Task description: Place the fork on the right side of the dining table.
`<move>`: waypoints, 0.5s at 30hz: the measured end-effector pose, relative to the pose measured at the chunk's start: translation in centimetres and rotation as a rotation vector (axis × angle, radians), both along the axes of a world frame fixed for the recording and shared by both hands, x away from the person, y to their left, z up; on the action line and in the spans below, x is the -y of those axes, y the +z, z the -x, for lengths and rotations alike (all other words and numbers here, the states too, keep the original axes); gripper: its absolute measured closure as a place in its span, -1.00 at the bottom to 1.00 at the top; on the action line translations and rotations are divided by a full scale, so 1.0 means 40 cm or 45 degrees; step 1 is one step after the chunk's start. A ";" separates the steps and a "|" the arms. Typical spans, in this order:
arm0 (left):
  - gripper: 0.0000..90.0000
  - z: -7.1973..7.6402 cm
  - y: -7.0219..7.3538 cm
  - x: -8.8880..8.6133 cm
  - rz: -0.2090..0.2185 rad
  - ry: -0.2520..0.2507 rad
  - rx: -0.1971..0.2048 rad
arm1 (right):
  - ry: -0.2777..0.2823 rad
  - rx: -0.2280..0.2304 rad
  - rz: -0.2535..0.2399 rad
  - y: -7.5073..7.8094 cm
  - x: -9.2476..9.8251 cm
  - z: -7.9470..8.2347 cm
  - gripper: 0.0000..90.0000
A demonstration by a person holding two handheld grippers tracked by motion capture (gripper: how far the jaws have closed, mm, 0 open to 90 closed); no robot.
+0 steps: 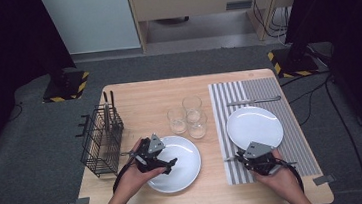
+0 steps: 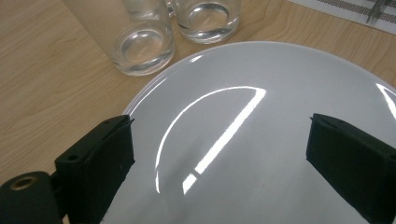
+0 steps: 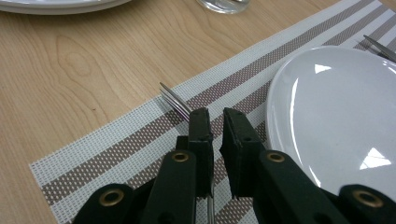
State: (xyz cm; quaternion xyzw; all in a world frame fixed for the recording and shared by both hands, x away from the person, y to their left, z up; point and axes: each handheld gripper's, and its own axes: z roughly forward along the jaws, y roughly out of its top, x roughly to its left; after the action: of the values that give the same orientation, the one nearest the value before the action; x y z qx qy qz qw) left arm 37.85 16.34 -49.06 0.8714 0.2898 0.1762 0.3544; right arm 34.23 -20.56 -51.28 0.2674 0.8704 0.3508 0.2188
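Your right gripper point(image 3: 215, 122) sits low over the striped placemat point(image 3: 116, 149), its fingers point(image 3: 201, 135) nearly pressed together on a fork point(image 3: 175, 100). The fork lies flat on the near left part of the mat, just beside the white plate point(image 3: 336, 116) that rests on it. Its tines poke out past the fingertips toward the bare wood, and its handle runs back under the gripper, so the long axis lies along the fingers. In the high view the same fork point(image 1: 230, 158) shows as a thin line left of your right gripper point(image 1: 245, 159), lying roughly across the surface point(image 1: 138, 93).

Your left gripper point(image 2: 219, 154) hovers over a second white plate point(image 2: 261, 93) on the bare wood, fingers point(image 2: 100, 158) spread wide, nothing between them. Three empty drinking glasses point(image 1: 188, 116) stand clustered just beyond that plate, between the two plates. A black wire cutlery basket point(image 1: 101, 140) stands at the left edge. Another piece of cutlery point(image 1: 254, 101) lies crosswise on the mat beyond the right plate.
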 end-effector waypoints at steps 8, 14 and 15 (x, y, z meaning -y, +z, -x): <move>-0.84 0.000 0.002 -0.001 0.004 -0.002 0.002 | -0.026 -0.035 -0.035 -0.001 0.011 -0.010 0.98; -0.84 0.000 0.000 0.001 0.002 -0.001 0.000 | -0.078 -0.076 -0.061 -0.007 0.022 -0.029 0.94; -0.84 0.000 -0.001 0.001 0.002 -0.003 -0.002 | -0.090 -0.091 -0.068 -0.008 0.023 -0.032 0.93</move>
State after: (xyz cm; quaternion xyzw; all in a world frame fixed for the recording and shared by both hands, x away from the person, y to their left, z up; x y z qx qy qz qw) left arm 37.84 16.29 -49.10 0.8716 0.2892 0.1747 0.3551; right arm 35.51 -21.50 -51.60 0.3160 0.8579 0.3563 0.1926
